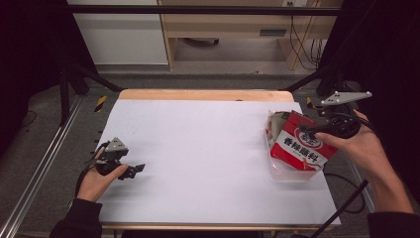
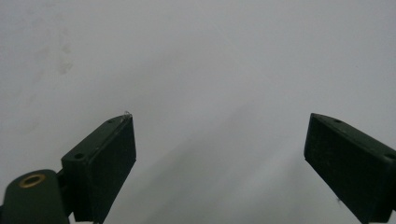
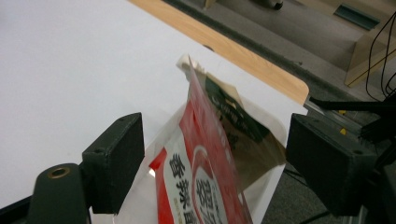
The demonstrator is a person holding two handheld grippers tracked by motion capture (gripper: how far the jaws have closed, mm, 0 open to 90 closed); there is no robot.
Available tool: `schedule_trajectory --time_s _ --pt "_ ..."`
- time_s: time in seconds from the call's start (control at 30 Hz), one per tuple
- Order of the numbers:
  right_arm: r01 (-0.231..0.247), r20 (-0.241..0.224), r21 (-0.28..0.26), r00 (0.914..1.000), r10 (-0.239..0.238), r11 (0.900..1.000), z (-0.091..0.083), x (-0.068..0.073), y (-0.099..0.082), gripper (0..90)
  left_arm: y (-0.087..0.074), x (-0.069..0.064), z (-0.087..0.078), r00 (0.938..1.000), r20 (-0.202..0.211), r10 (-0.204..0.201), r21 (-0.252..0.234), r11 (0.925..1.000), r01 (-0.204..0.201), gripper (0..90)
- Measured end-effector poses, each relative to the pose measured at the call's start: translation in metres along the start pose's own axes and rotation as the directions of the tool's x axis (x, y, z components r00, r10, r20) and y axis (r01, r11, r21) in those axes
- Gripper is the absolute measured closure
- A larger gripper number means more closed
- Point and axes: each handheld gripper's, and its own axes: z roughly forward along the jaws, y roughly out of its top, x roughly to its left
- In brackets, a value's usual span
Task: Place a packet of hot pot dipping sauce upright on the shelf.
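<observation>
A: Red and white seasoning packet is sitting in a clear container at three o'clock on the white worktop.

B: The right hand-held gripper is hovering wide open, the packet standing between its jaws, unpressed.

A: The left hand-held gripper, at nine o'clock, is gaping empty, resting low.

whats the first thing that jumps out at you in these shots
The red and white packet stands out at the right edge of the white table, with bold printed characters on its face. The right gripper sits right at it, jaws spread wide with the packet's edge between them, not pressing on it. Far across, the left gripper rests open over bare white surface.
</observation>
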Motion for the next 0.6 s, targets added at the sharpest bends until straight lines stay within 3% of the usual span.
schedule_trajectory --time_s 0.2,0.43,0.6 --pt "-0.035 0.015 -0.049 0.9993 0.035 0.9982 0.005 0.010 0.018 16.9 0.000 0.001 -0.001 1.0000 0.000 0.000 -0.002 1.0000 0.000 9.3" --pt "-0.008 0.004 -0.078 1.0000 0.009 0.9969 0.015 0.033 0.041 16.1 0.000 0.001 -0.001 1.0000 -0.004 0.001 -0.003 1.0000 -0.001 9.3" --pt "-0.029 -0.010 -0.116 0.9996 0.028 0.9928 0.027 0.050 0.058 14.2 -0.001 0.002 -0.002 1.0000 -0.005 0.001 -0.006 1.0000 -0.001 9.3"
